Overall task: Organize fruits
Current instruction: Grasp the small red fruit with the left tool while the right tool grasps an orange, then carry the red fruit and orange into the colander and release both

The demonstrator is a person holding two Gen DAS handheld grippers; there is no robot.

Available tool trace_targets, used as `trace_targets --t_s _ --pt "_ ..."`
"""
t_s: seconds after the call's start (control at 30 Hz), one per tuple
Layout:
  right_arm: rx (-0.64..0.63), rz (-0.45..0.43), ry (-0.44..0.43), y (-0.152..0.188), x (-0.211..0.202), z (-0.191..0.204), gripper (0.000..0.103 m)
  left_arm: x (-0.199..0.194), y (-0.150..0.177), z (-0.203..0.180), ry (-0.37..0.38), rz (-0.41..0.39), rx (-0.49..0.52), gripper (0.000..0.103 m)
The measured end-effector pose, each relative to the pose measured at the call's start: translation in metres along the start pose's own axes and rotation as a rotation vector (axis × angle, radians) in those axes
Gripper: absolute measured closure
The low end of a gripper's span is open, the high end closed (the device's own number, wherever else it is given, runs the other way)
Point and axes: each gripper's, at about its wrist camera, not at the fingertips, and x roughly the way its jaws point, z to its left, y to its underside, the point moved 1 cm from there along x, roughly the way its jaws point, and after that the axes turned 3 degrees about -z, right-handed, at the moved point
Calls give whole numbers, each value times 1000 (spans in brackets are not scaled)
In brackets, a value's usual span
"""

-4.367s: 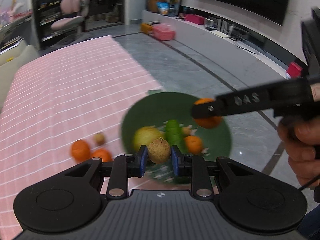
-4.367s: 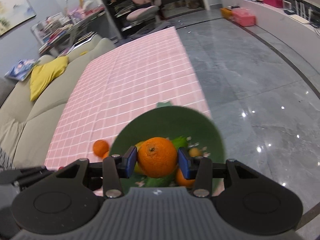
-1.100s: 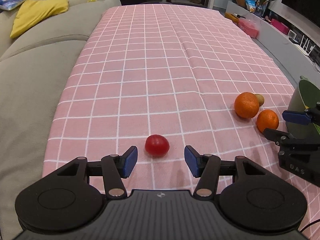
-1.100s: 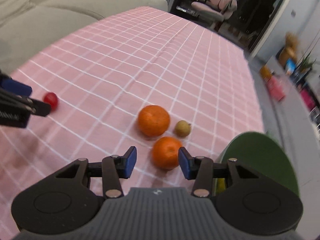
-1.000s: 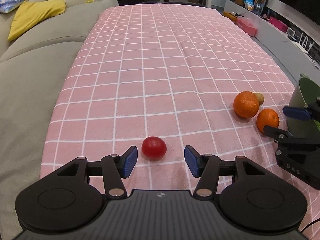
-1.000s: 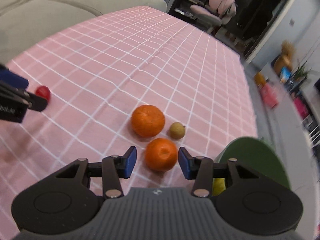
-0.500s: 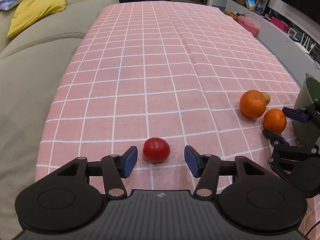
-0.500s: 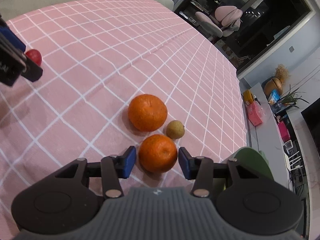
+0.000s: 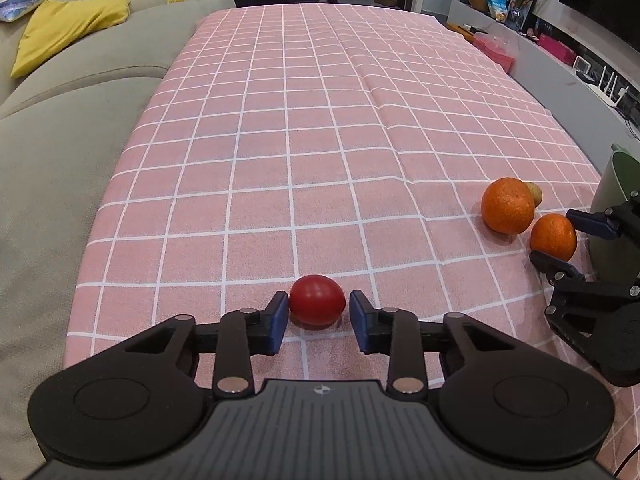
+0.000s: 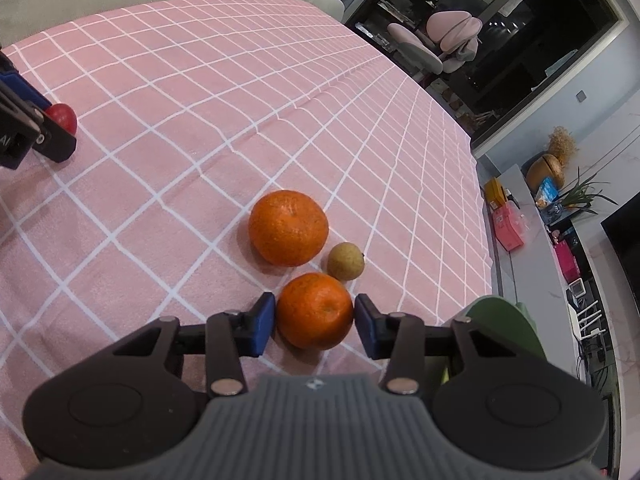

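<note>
Through the left wrist view I have my left gripper [image 9: 319, 317] spread around the red tomato [image 9: 317, 299] near the table's near edge, ready to pinch, while the right wrist view shows my right gripper [image 10: 315, 322] likewise parted, bracketing the smaller orange [image 10: 315, 311] beside the green bowl [image 10: 502, 330].

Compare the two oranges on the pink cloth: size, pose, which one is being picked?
The far orange is larger than the near orange. The near orange sits between the fingers of the open right gripper; the far orange has no gripper around it. The small brown fruit sits between them on the right, by both. Both oranges rest on the checked cloth, outside the green bowl.
</note>
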Motion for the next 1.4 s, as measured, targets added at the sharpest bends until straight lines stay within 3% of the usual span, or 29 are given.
trace_targets --t_s 0.53,0.93,1.4 --pt "16 -22 -29 -3 -10 -2 64 -9 1 2 2 -10 6 69" --pt "37 -89 -28 -12 -40 -19 64 -41 0 2 -4 -33 -4 69" --pt "142 -182 18 -2 -93 -82 64 -96 -32 -62 9 -117 86 69"
